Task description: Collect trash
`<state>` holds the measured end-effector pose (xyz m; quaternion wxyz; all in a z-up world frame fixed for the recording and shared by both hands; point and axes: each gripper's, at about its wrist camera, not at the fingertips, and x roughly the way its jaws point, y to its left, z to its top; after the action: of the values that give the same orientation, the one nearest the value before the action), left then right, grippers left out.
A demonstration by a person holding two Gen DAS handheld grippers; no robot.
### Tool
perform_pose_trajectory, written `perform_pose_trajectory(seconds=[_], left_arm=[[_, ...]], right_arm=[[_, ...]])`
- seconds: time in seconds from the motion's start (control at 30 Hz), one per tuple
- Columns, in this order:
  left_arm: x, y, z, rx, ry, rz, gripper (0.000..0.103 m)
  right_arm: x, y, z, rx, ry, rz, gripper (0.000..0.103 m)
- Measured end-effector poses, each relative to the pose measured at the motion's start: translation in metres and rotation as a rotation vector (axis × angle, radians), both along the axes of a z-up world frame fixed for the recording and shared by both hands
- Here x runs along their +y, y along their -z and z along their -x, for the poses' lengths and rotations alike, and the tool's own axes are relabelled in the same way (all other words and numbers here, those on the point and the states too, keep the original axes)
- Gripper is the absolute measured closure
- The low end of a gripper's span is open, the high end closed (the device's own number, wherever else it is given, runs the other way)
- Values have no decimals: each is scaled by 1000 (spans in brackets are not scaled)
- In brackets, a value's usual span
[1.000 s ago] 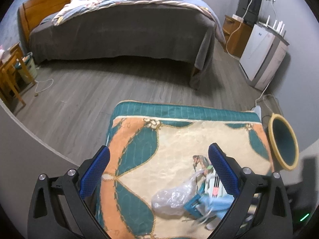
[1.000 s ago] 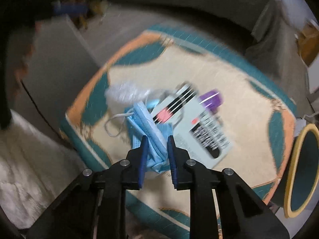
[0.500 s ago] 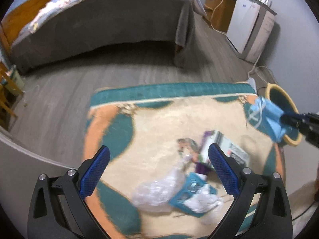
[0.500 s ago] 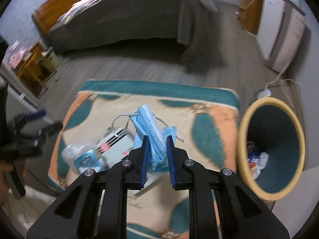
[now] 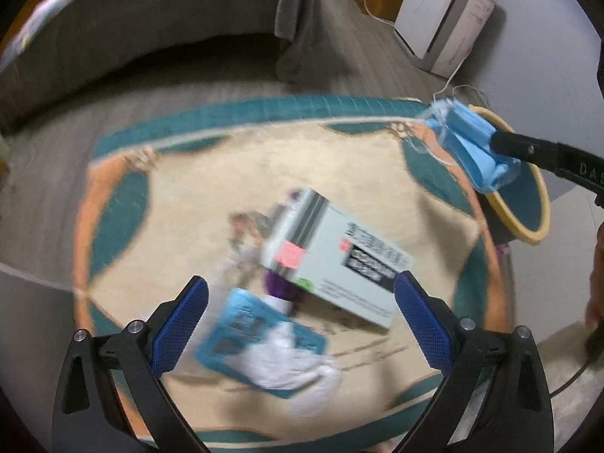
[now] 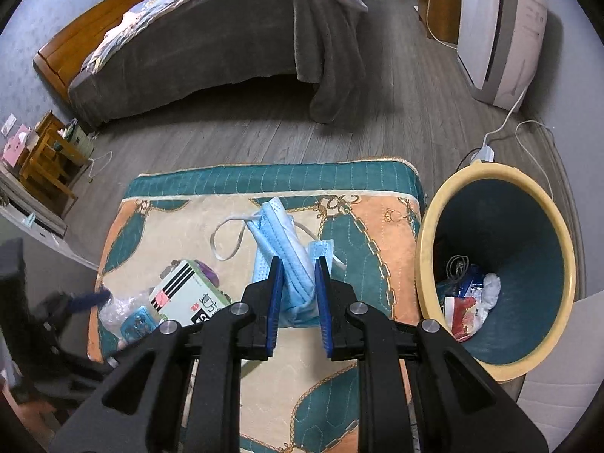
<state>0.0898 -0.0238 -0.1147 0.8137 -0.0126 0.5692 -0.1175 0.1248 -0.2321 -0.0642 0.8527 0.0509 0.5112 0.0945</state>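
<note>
My right gripper (image 6: 298, 270) is shut on a folded blue face mask (image 6: 281, 238) and holds it above the rug, left of the yellow-rimmed trash bin (image 6: 426, 234). The mask (image 5: 472, 147) also shows in the left wrist view, held beside the bin (image 5: 536, 204). My left gripper (image 5: 298, 294) is open and empty above a pile of trash: a white medicine box (image 5: 332, 256), a teal packet (image 5: 256, 339), white crumpled tissue (image 5: 298, 373) and a purple item (image 5: 279, 287). The box (image 6: 185, 294) also shows in the right wrist view.
The patterned teal and orange rug (image 6: 370, 226) lies on grey wood flooring. The bin holds several scraps (image 6: 468, 298). A bed (image 6: 226, 34) stands behind, a white appliance (image 6: 498, 26) at the right, a wooden side table (image 6: 45, 158) at the left. A cable (image 6: 528, 136) runs by the bin.
My right gripper has carried the mask up off the pile and rightwards beside the bin. My left gripper has moved forward and down over the remaining trash.
</note>
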Motion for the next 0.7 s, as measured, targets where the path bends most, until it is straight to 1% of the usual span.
perform_pose_trajectory(seconds=[0.1, 0.17, 0.23, 0.33, 0.43, 0.47, 0.57, 0.63, 0.7], left_arm=[[-13, 24, -1, 93, -16, 36, 5], [-22, 36, -4, 117, -11, 33, 5], [-29, 38, -9, 109, -15, 30, 5], [-37, 40, -25, 87, -37, 13, 5], [-46, 43, -42, 79, -65, 8, 5], [-51, 44, -47, 70, -69, -5, 5], [-69, 46, -62, 54, -44, -33, 5], [-79, 45, -66, 38, -18, -37, 5], [-89, 40, -66, -6, 21, -38, 5]], right_arm=[[-9, -4, -4, -27, 24, 22, 86], [-17, -8, -5, -51, 40, 29, 86], [-25, -9, -6, -60, 56, 33, 86], [-39, -5, -8, -43, 93, 11, 86], [-43, -2, -10, -34, 100, 17, 86], [-44, -1, -11, -29, 103, 16, 86], [-45, 3, -12, -16, 107, 18, 86], [-46, 4, -13, -12, 110, 17, 86], [-46, 5, -14, -8, 110, 17, 86]])
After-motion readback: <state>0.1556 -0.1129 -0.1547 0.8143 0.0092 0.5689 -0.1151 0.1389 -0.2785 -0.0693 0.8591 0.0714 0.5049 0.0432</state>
